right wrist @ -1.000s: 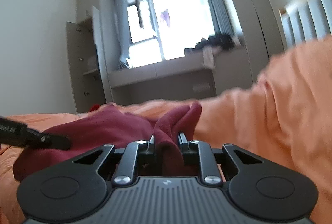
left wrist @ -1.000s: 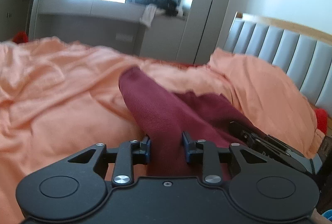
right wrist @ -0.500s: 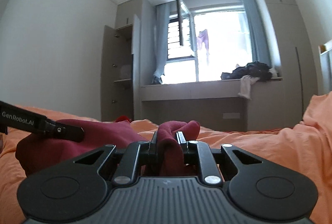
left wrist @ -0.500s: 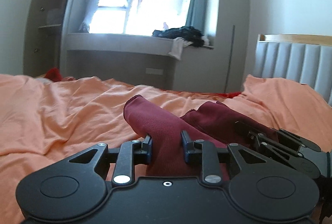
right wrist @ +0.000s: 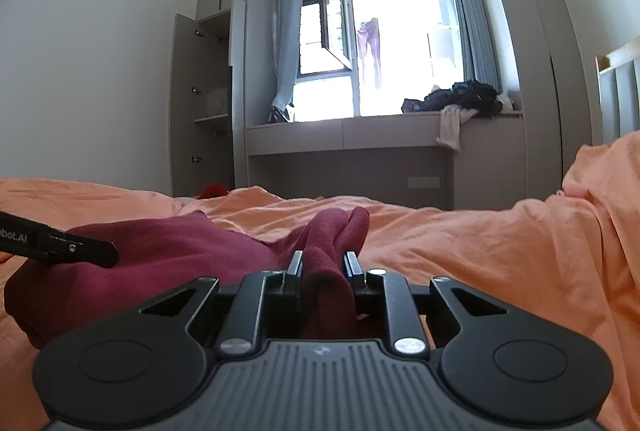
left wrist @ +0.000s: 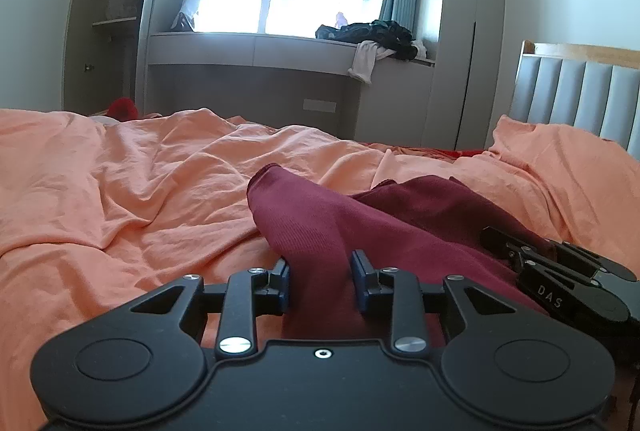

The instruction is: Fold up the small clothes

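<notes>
A dark maroon garment (left wrist: 312, 215) lies bunched on the orange bed sheet (left wrist: 120, 191). My left gripper (left wrist: 320, 263) has a thick fold of it between its pads; the jaws are opening, and the cloth still fills the gap. In the right wrist view the garment (right wrist: 160, 251) spreads to the left, and my right gripper (right wrist: 323, 259) holds a narrower bunched end; its jaws are opening too, with cloth touching both pads. The right gripper (left wrist: 560, 271) rests on the cloth at the left view's right edge. A left gripper finger (right wrist: 72, 249) lies across the garment's left part.
The rumpled orange sheet rises into a mound (right wrist: 592, 215) on the right. A grey padded headboard (left wrist: 580, 99) stands behind it. Beyond the bed are a window bench (right wrist: 344, 135) with dark clothes (right wrist: 460, 99), an open wardrobe (right wrist: 208, 103) and a red item (left wrist: 124, 108).
Both grippers moved across the bed with the garment and levelled out, so the window and wall now fill the upper views. Each pair of jaws stands slightly wider on the cloth.
</notes>
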